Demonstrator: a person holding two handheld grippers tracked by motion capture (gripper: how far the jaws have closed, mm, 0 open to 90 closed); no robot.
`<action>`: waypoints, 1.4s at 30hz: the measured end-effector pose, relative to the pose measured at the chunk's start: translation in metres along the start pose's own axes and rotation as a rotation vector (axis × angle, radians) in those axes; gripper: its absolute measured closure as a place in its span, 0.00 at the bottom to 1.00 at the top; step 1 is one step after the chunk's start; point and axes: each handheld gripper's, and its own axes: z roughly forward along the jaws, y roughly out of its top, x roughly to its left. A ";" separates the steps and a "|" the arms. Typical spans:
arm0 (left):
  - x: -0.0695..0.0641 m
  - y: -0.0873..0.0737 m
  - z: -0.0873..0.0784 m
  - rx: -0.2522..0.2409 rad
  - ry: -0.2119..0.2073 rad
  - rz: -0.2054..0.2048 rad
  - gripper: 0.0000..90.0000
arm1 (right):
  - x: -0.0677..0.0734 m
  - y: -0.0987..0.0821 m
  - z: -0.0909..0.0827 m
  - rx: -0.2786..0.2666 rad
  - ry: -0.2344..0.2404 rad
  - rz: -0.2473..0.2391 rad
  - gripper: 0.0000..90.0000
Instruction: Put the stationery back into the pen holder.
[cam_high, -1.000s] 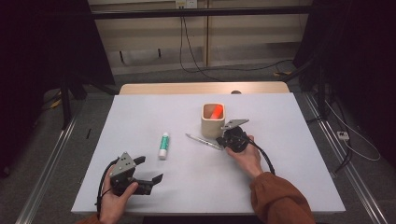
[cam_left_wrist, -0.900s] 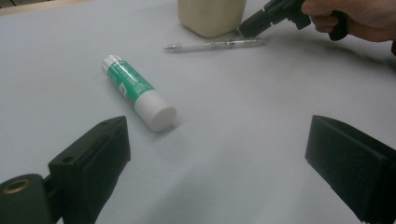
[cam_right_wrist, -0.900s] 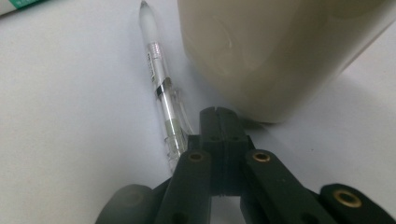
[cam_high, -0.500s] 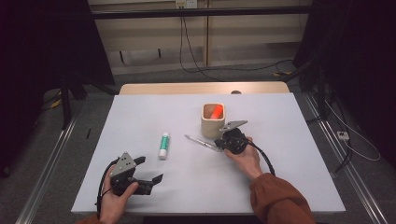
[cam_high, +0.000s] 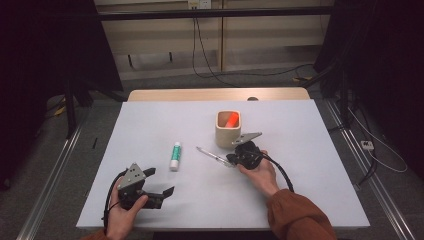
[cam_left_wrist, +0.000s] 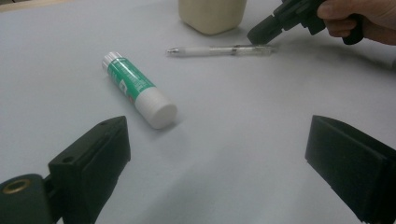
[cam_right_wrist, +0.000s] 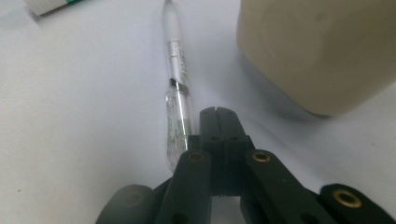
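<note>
My right gripper (cam_right_wrist: 217, 114) has its jaws pressed together, empty, touching the clear pen (cam_high: 212, 156) lying mid-desk beside the beige cup (cam_high: 228, 129). I judge I'm lining up a pickup; next I must open, straddle the pen, then close. My left gripper (cam_left_wrist: 215, 154) hangs spread wide near the front edge.

One pen (cam_high: 214, 156), one glue stick (cam_high: 175, 155), one beige cup (cam_high: 228, 134) holding one orange item (cam_high: 230, 119)

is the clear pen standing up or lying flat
Lying flat. The clear plastic pen rests lengthwise on the white table, between the beige square cup and the green-and-white glue stick.
</note>
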 end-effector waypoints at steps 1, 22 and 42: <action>0.000 0.000 0.000 0.000 -0.001 -0.005 0.07 | 0.001 0.000 0.000 0.001 0.002 0.000 1.00; 0.000 -0.001 0.000 0.006 0.002 -0.010 0.07 | 0.011 -0.001 -0.002 0.003 0.050 0.002 1.00; 0.001 -0.001 0.000 0.006 0.004 -0.015 0.07 | 0.005 0.004 -0.031 -0.025 0.055 0.044 0.29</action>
